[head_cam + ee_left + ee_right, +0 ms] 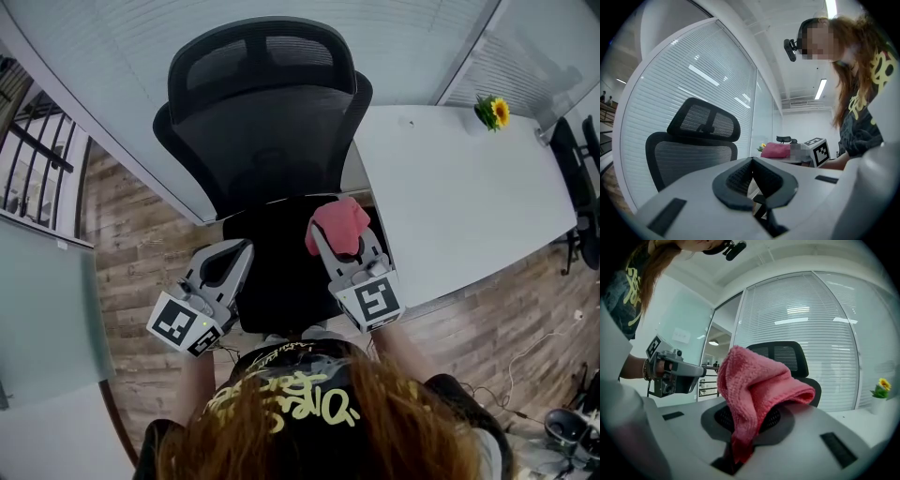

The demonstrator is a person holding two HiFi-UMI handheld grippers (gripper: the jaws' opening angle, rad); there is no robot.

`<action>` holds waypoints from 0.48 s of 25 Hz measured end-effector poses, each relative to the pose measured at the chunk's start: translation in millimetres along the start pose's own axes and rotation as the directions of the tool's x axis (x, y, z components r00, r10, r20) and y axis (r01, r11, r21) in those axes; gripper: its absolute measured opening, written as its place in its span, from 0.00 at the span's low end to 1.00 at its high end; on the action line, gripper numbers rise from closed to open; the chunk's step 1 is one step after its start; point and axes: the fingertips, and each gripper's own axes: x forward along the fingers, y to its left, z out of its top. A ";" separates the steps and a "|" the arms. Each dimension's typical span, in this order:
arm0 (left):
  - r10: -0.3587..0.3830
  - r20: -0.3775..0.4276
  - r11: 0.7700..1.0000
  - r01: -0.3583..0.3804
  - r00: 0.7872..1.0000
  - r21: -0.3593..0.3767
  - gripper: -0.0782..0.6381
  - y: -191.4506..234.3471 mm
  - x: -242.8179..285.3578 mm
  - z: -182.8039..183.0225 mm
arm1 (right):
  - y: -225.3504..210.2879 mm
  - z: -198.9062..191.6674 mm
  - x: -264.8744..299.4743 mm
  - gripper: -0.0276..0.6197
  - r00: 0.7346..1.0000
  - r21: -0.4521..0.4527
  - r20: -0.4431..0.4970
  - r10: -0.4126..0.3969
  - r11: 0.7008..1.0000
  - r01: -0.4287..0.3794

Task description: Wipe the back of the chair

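The left gripper (pixel 236 249) is held above the front left part of the chair's seat (pixel 281 281), its jaws closed together with nothing between them. The black mesh chair (pixel 267 141) stands just beside the left edge of the white surface (pixel 469 206), with its back and headrest toward the blind-covered glass wall (pixel 122 84). The right gripper (pixel 747 425) is above the seat's right side, near that same edge, with its jaws clamped on a pink cloth (pixel 339 223) that bunches up over their tips. A yellow flower (pixel 494 111) stands at the surface's far right corner.
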 end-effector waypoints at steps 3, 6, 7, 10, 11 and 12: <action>-0.002 0.002 1.000 0.002 1.000 0.001 0.10 0.3 -3.0 0.5 | 2.3 -1.0 -0.4 0.13 1.000 -0.012 -0.001 -0.005 1.000 0.005; -0.006 0.004 1.000 0.006 1.000 0.002 0.10 -1.3 -3.1 1.6 | 3.9 -0.7 -1.3 0.13 1.000 -0.013 -0.004 -0.006 1.000 0.006; -0.006 0.003 1.000 0.006 1.000 0.002 0.10 -1.6 -3.2 1.5 | 4.9 -0.1 -1.5 0.13 1.000 -0.009 -0.011 -0.004 1.000 0.004; -0.004 0.006 1.000 0.004 1.000 0.001 0.10 -1.0 -5.1 1.8 | 7.5 1.0 -1.0 0.13 1.000 -0.010 -0.014 0.001 1.000 -0.001; -0.004 0.007 1.000 0.004 1.000 0.001 0.10 -0.5 -6.2 1.8 | 8.5 1.4 -0.7 0.13 1.000 -0.013 -0.013 0.001 1.000 -0.001; -0.004 0.006 1.000 0.004 1.000 0.002 0.10 -0.1 -7.0 1.7 | 9.3 1.9 -0.3 0.13 1.000 -0.015 -0.012 0.000 1.000 0.000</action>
